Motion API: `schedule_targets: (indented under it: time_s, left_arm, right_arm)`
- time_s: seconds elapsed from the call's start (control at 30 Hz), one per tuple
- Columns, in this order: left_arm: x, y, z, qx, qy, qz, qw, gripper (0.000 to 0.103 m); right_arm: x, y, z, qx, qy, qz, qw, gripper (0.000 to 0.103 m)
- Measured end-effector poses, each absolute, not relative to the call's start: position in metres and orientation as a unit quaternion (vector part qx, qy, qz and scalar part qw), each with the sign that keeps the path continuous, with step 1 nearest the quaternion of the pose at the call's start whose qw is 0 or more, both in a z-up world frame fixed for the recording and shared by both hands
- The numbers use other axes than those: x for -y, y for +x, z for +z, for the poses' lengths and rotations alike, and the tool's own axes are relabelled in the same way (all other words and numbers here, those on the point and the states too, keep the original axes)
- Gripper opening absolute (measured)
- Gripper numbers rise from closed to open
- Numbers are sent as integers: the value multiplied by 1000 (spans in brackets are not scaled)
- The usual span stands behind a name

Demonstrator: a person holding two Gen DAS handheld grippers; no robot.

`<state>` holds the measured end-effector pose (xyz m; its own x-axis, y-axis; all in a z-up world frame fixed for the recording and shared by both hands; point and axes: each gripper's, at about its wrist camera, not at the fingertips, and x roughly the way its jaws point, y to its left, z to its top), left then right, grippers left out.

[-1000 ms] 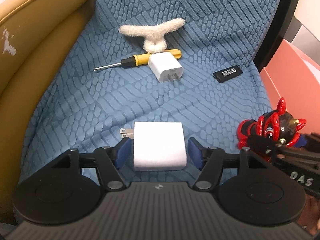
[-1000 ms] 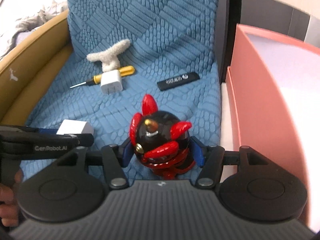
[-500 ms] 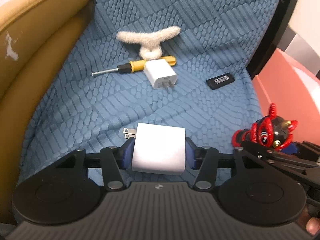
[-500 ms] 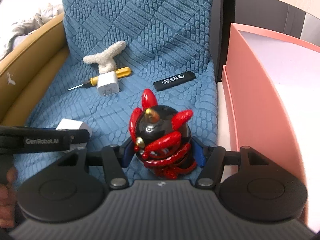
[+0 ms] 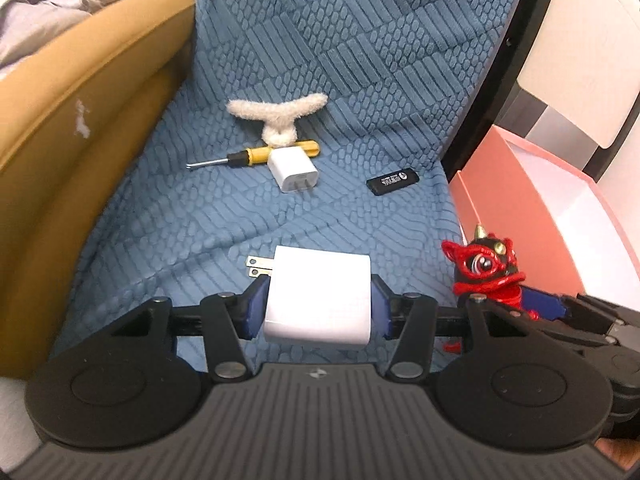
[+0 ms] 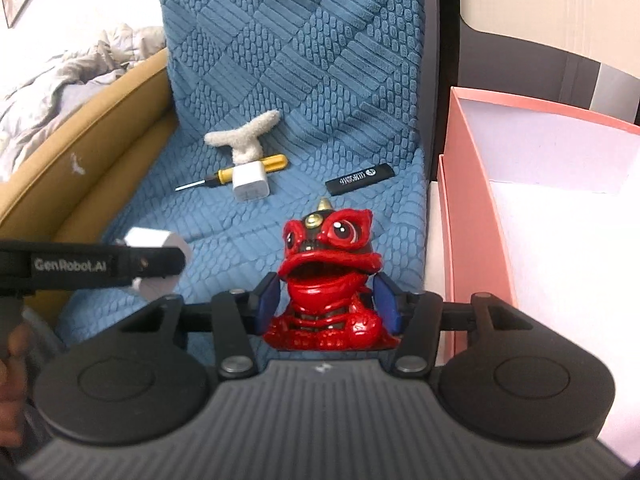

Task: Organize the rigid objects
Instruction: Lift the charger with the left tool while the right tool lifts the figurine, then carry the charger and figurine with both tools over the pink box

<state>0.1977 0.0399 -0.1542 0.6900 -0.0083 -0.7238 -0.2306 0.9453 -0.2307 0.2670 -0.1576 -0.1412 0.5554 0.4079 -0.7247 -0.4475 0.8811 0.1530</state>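
Note:
My left gripper (image 5: 316, 306) is shut on a large white charger block (image 5: 320, 296), prongs pointing left, held above the blue seat cover. The block also shows in the right wrist view (image 6: 154, 264), partly behind the left gripper's arm. My right gripper (image 6: 328, 306) is shut on a red and black lion figurine (image 6: 328, 276), which faces the camera; the figurine also shows in the left wrist view (image 5: 486, 272). A small white charger (image 5: 293, 169), a yellow screwdriver (image 5: 256, 155) and a black USB stick (image 5: 393, 180) lie on the seat.
A fluffy white hair clip (image 5: 278, 118) lies behind the small charger. A pink open box (image 6: 532, 216) stands right of the chair, beside the seat edge. A tan padded armrest (image 5: 80, 136) borders the seat on the left. The blue cover (image 5: 208, 232) runs up the backrest.
Both grippers have risen from the seat with their loads. The left gripper closed on the charger block. The figurine has turned upright and faces the right wrist camera.

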Motion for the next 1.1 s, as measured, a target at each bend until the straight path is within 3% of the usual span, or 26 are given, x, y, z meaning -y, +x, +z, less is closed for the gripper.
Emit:
schedule_targets:
  time_s: [0.63, 1.1]
  left_arm:
    - [12, 111, -64, -360, -170, 43, 916, 58]
    - [87, 105, -22, -345, -158, 4, 925, 58]
  right_arm:
    - [207, 194, -33, -359, 17, 242, 901, 54]
    - [274, 168, 13, -339, 36, 219, 914, 54]
